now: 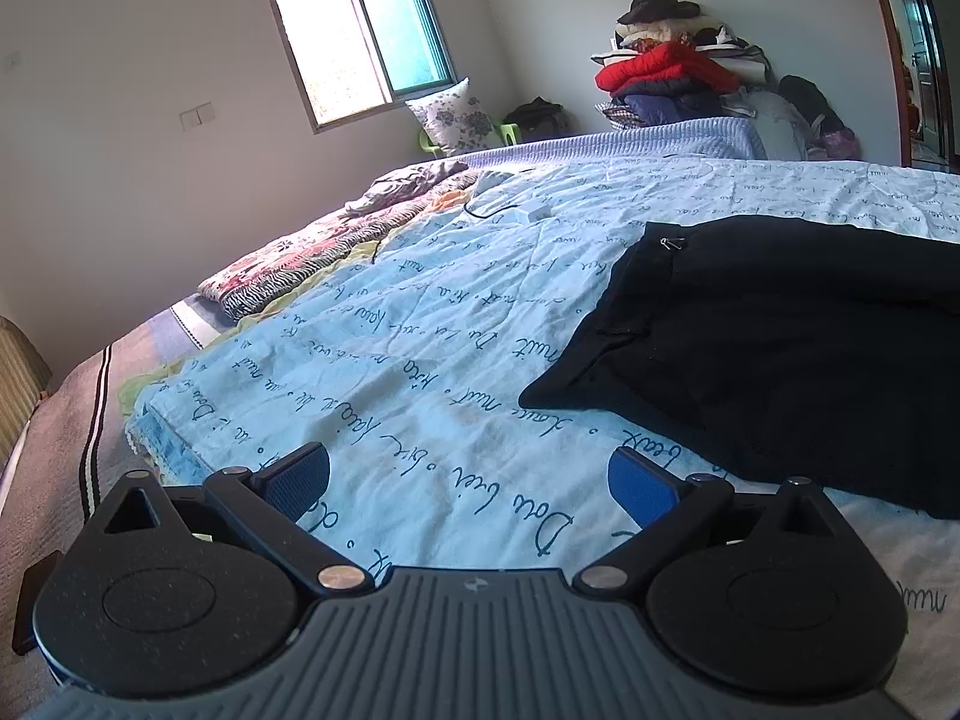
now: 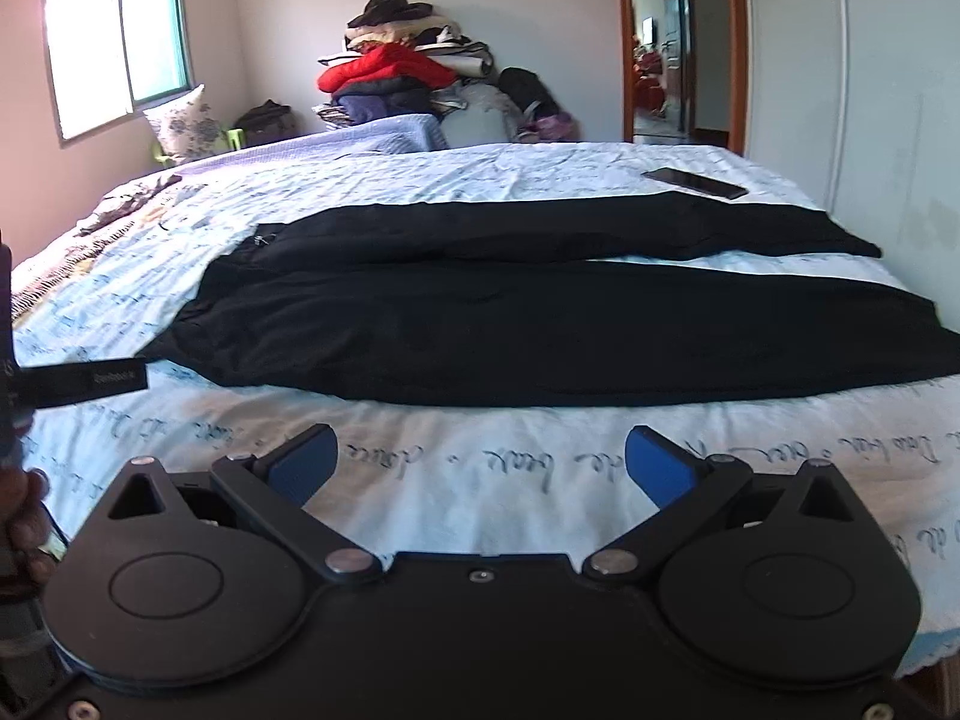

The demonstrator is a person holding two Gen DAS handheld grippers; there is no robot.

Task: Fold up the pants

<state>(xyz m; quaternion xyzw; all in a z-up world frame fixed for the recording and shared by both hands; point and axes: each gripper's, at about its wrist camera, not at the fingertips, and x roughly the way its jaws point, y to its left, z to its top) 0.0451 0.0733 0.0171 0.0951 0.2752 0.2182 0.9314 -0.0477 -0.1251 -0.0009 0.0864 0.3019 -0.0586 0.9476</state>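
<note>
Black pants (image 2: 540, 324) lie flat on the light blue bedsheet (image 2: 456, 480), waistband to the left and both legs stretched to the right, slightly apart. In the left wrist view the waistband end of the pants (image 1: 768, 348) lies to the right. My left gripper (image 1: 468, 480) is open and empty above the sheet, left of the waistband. My right gripper (image 2: 480, 468) is open and empty above the sheet, in front of the near leg.
A black phone (image 2: 696, 183) lies on the bed beyond the far leg. A folded patterned blanket (image 1: 312, 264) and a white charger with cable (image 1: 528, 213) lie at the left. A clothes pile (image 2: 396, 78) stands beyond the bed. A wardrobe (image 2: 870, 90) is at the right.
</note>
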